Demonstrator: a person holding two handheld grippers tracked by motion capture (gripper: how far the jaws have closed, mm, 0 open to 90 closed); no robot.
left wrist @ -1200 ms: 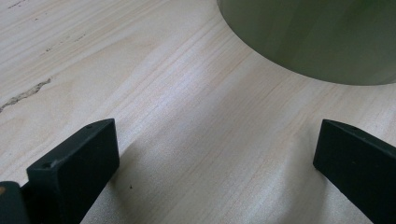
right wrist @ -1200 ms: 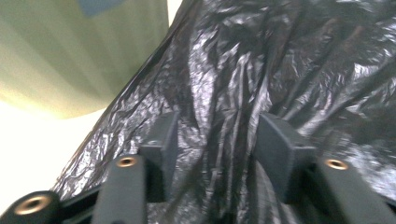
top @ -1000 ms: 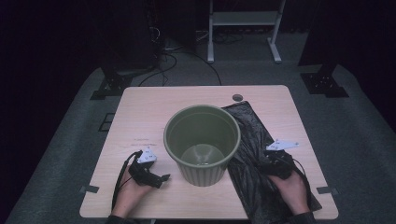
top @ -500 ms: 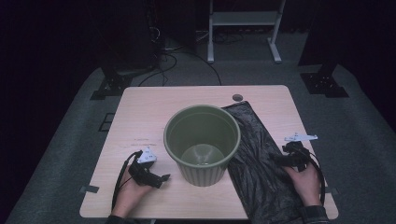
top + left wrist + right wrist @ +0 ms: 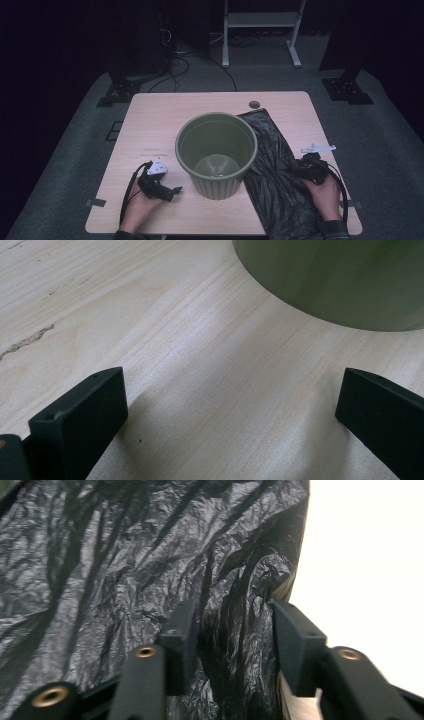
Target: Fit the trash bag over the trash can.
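Spreading across the high view, the pale wooden table (image 5: 150,125) carries everything; a green bucket (image 5: 216,155) stands upright near its middle, its mouth facing up; a crumpled black plastic bag (image 5: 272,170) lies flat on the table just to the right of the bucket, its left edge touching the bucket's base and its near end reaching the table's front edge; the right gripper (image 5: 306,167) rests at the bag's right edge, and its jaws have just been closing, with a raised fold of the bag (image 5: 235,610) standing between them, though I cannot tell whether the pads already press on it; the left gripper (image 5: 170,191) sits low on the bare wood left of the bucket, its jaws spread wide apart with nothing between them, pointing toward the bucket's wall (image 5: 340,280).
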